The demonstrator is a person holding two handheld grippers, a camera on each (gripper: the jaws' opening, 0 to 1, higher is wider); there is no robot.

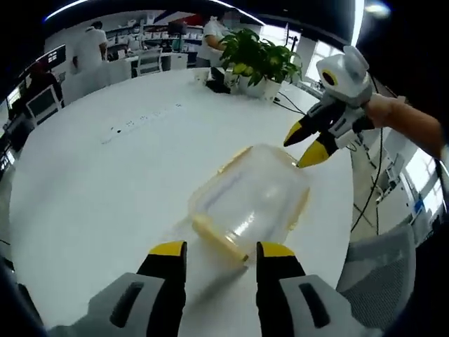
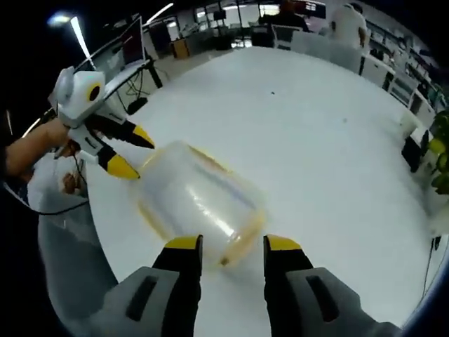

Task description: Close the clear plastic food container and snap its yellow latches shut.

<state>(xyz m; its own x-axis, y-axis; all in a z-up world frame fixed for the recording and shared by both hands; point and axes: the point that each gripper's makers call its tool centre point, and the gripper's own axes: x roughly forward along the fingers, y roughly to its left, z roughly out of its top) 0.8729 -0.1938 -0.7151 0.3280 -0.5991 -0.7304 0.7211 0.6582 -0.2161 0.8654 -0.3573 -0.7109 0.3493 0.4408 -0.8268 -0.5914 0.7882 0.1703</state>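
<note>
White round tabletop (image 1: 105, 182) is seen in the left gripper view, carrying the clear plastic food container with yellow latches (image 1: 249, 200), just beyond the left gripper (image 1: 221, 250), whose fingers are parted and empty. In the right gripper view, the right gripper (image 2: 231, 243) is likewise open and empty beside it. Closing appears under way; a latch must be pressed next.

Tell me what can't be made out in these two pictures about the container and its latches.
- Clear container: motion-blurred in both views; whether its lid is seated cannot be told.
- Yellow latches: smeared into streaks in the right gripper view; open or snapped is unclear.
- Right gripper, left gripper: whether their jaws touch the container is unclear through the blur.
- Potted plant: cut off by the right gripper view's edge.
</note>
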